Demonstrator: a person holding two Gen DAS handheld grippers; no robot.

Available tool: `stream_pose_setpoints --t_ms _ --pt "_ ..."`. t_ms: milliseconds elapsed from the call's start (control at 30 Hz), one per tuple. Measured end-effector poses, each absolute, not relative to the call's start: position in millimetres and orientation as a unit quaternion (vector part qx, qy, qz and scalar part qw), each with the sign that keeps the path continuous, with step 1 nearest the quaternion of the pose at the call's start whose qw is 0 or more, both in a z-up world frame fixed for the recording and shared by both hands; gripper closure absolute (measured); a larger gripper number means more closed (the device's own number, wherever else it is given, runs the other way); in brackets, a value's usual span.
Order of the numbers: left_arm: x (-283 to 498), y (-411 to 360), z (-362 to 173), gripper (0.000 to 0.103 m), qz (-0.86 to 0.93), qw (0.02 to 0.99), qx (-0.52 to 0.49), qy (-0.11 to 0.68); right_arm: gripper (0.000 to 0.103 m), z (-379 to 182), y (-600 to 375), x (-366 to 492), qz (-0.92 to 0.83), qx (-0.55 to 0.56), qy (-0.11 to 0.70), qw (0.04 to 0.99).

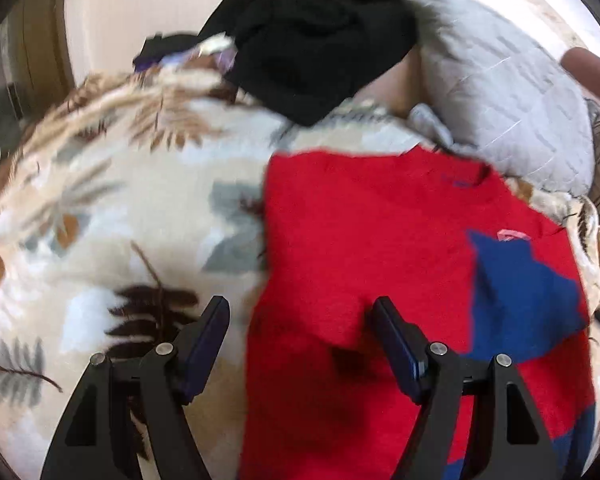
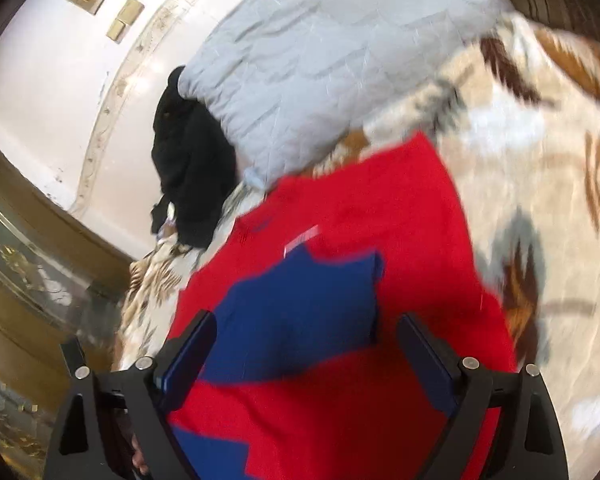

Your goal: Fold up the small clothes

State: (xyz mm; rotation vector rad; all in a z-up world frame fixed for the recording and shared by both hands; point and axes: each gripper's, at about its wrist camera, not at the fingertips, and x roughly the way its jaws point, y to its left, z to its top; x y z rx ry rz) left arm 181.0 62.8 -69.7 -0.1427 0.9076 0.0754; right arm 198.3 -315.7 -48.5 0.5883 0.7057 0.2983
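Note:
A small red shirt (image 1: 360, 240) with a blue sleeve (image 1: 524, 296) folded onto it lies flat on a leaf-patterned blanket (image 1: 112, 208). My left gripper (image 1: 300, 312) is open and empty, hovering over the shirt's left edge near its hem. In the right wrist view the same red shirt (image 2: 412, 232) with the blue sleeve (image 2: 300, 316) lies below my right gripper (image 2: 306, 328), which is open and empty above the sleeve.
A black garment pile (image 1: 320, 36) lies at the far end of the bed, also in the right wrist view (image 2: 192, 168). A grey quilted pillow (image 1: 500, 92) sits beside it, above the shirt's collar (image 2: 340, 60). A wall and wooden furniture (image 2: 32, 248) lie left.

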Motion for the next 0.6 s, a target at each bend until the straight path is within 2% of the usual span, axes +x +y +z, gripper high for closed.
stream_pose_setpoints --t_ms 67,100,133,233,367,467,500,533,600 --pt "176 71 -82 0.027 0.029 0.896 -0.095 0.433 0.013 -57 -300 225 0.129 0.223 0.397 0.881" --pt "175 76 -85 0.027 0.026 0.897 -0.101 0.429 0.049 -65 -290 236 0.134 0.198 0.43 0.871" --pt "174 77 -85 0.027 0.023 0.897 -0.106 0.428 0.095 -70 -277 243 0.126 0.154 0.458 0.866" --pt "173 80 -83 0.027 0.016 0.896 -0.109 0.43 0.096 -36 -247 229 0.111 0.042 0.42 0.9" --pt "162 90 -51 0.027 0.014 0.916 -0.109 0.386 0.095 14 -255 223 0.063 0.012 0.344 0.937" --pt "168 92 -39 0.022 0.01 0.921 -0.124 0.369 0.088 -16 -275 252 0.046 0.035 0.38 0.923" --pt "176 88 -43 0.019 0.01 0.917 -0.118 0.381 0.072 -46 -283 266 0.084 0.072 0.435 0.893" --pt "185 84 -54 0.019 0.009 0.907 -0.106 0.408 0.041 -66 -289 269 0.087 0.095 0.466 0.875" --pt "201 75 -84 0.017 0.016 0.878 -0.072 0.474 0.039 -69 -304 253 0.088 0.129 0.426 0.891"
